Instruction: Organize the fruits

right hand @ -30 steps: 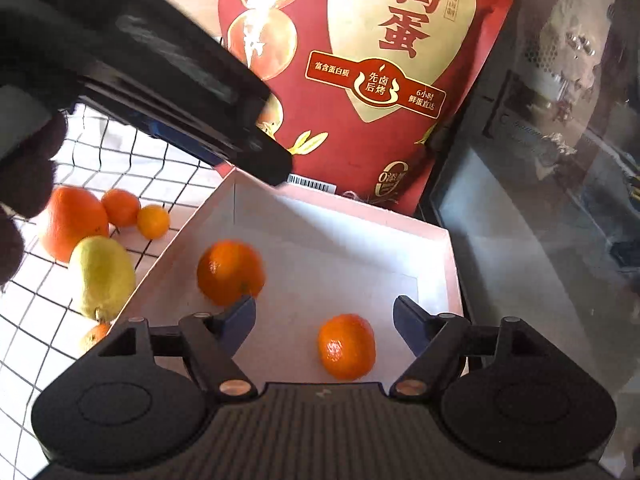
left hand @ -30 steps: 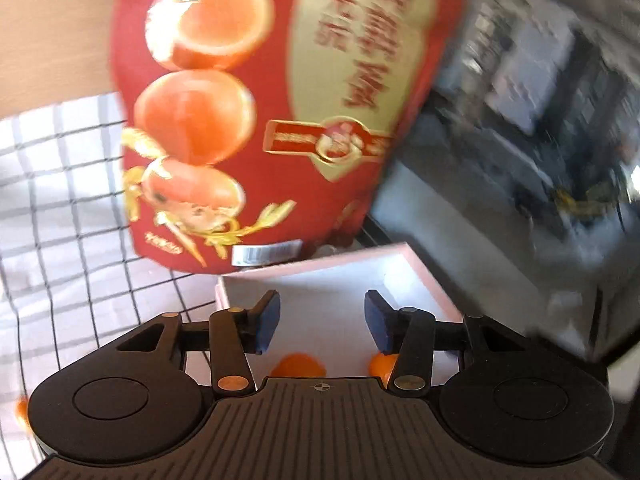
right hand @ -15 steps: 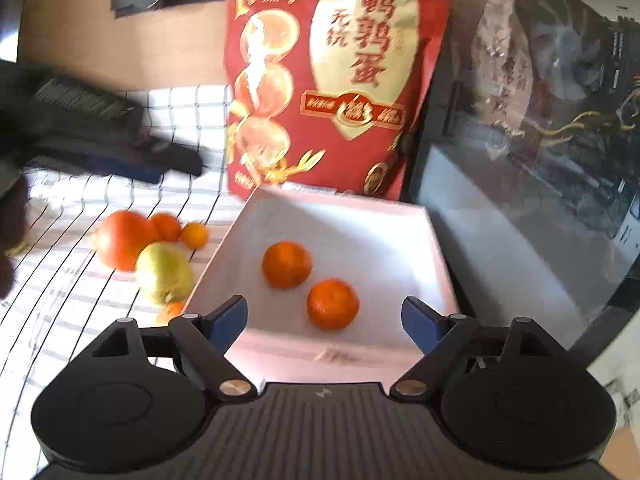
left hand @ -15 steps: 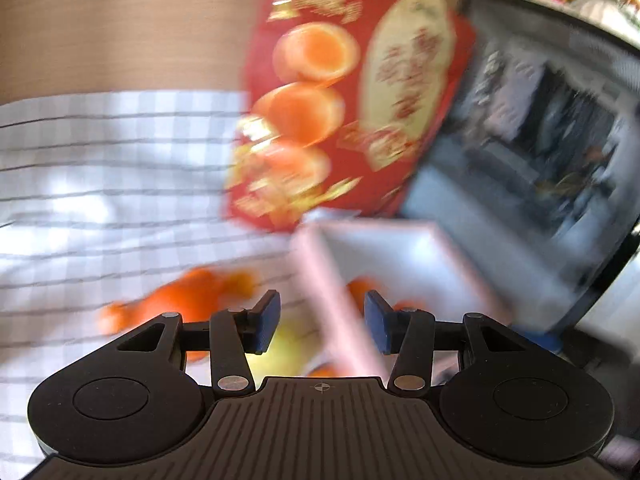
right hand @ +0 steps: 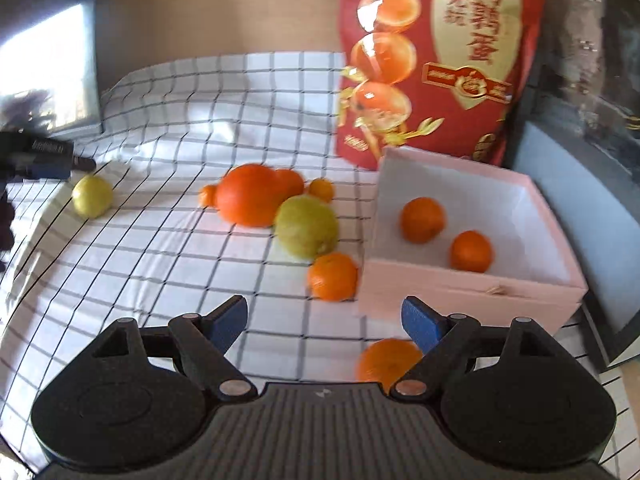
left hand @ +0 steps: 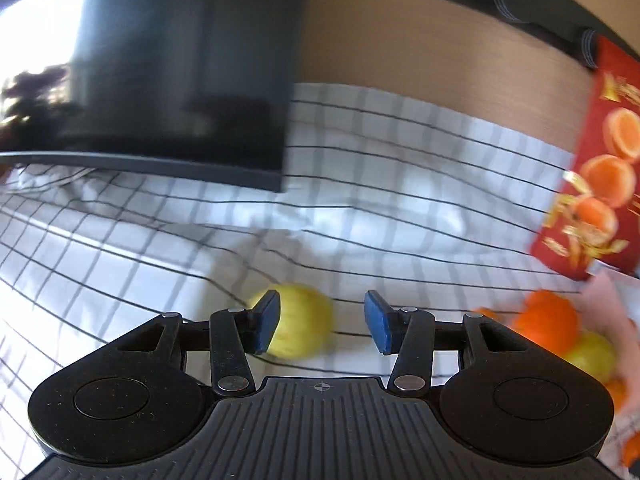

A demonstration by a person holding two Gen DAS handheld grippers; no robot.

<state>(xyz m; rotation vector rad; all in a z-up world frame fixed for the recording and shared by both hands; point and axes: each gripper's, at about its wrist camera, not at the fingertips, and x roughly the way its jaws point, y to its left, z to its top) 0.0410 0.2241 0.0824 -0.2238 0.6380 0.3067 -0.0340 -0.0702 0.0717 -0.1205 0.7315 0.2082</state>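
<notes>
While your left tool (left hand: 321, 322) hangs over the checked cloth (left hand: 360, 208) with its jaws part open and nothing gripped, the lone lemon (left hand: 304, 320) sits just ahead of it, crowding the left pad (left hand: 266, 320) rather than the middle of the gap. Close from there and that pad could nudge the round fruit so it rolls off across the cloth, which is rumpled and soft; centre the gap first. That view is smeared, so judging depth is risky

Your right tool (right hand: 323, 322) stands wide and empty. An orange (right hand: 386, 360) lies right under its right finger, partly hidden; come down carelessly and you may pin or knock it. Ahead and right of this tool is the pink box (right hand: 460, 292), already holding two oranges (right hand: 422, 219). Its near wall is close, so a finger could catch it and shove it. Ahead, the fruit pile (right hand: 276, 204) sits packed tight, touching; grabbing one may scatter its neighbours
</notes>
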